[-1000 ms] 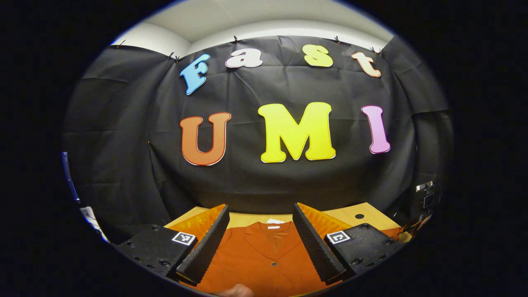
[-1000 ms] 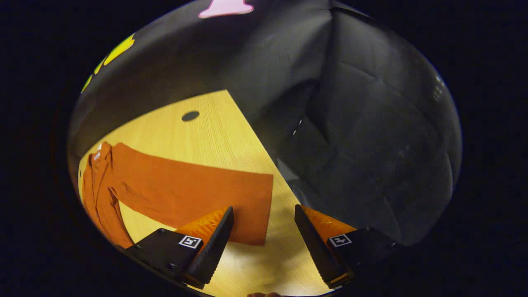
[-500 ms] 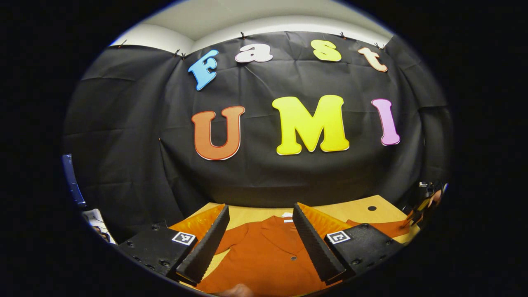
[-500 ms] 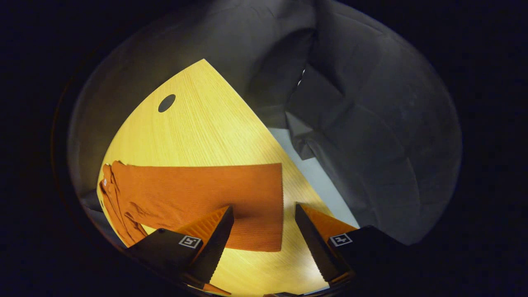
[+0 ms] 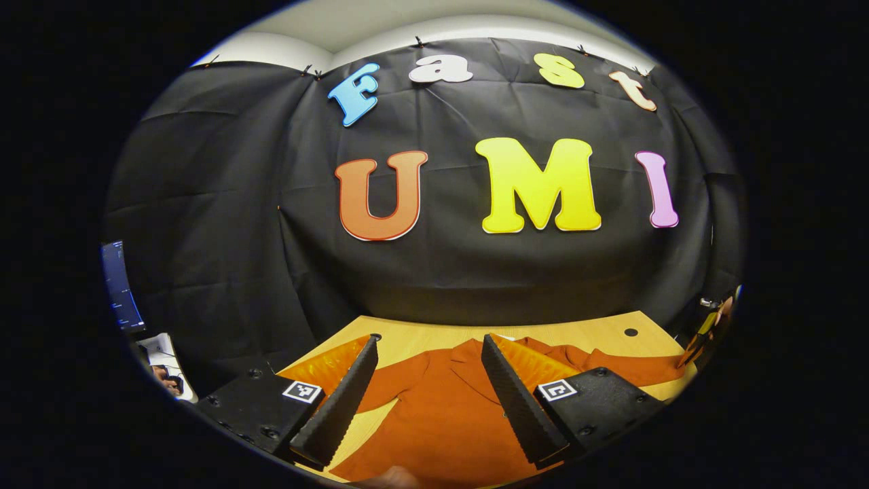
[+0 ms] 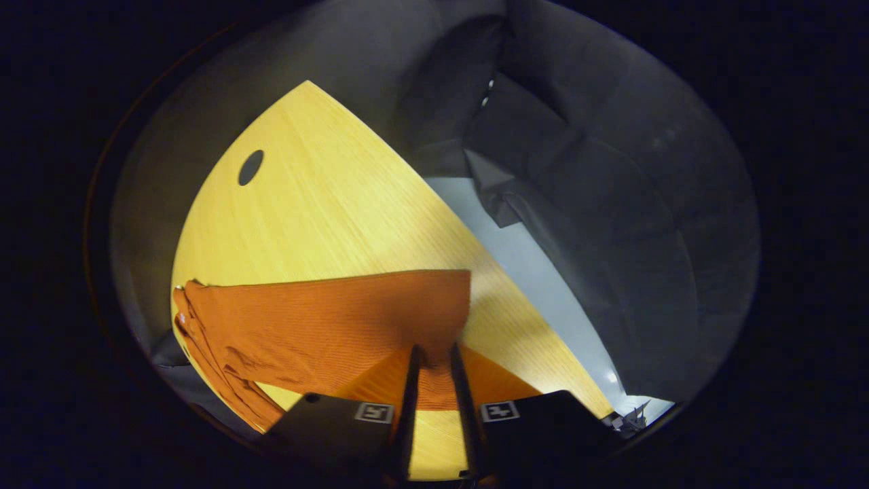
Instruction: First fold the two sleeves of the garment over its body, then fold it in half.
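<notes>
Orange garment [image 5: 441,414] lies flat on the wooden tabletop [image 6: 326,217], sleeves spread out. The right tool [image 6: 433,380] is clenched on the cuff end of one sleeve [image 6: 339,319]. The left tool [image 5: 428,380] hangs released above the garment's collar area.

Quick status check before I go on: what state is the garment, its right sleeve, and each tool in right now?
Garment: spread flat on the table, not yet folded.
Right sleeve: stretched straight out sideways, its cuff end pinched.
Right tool: nearly closed, fingers clamped on the sleeve's cuff end.
Left tool: open, holding nothing, above the garment's collar area.
</notes>
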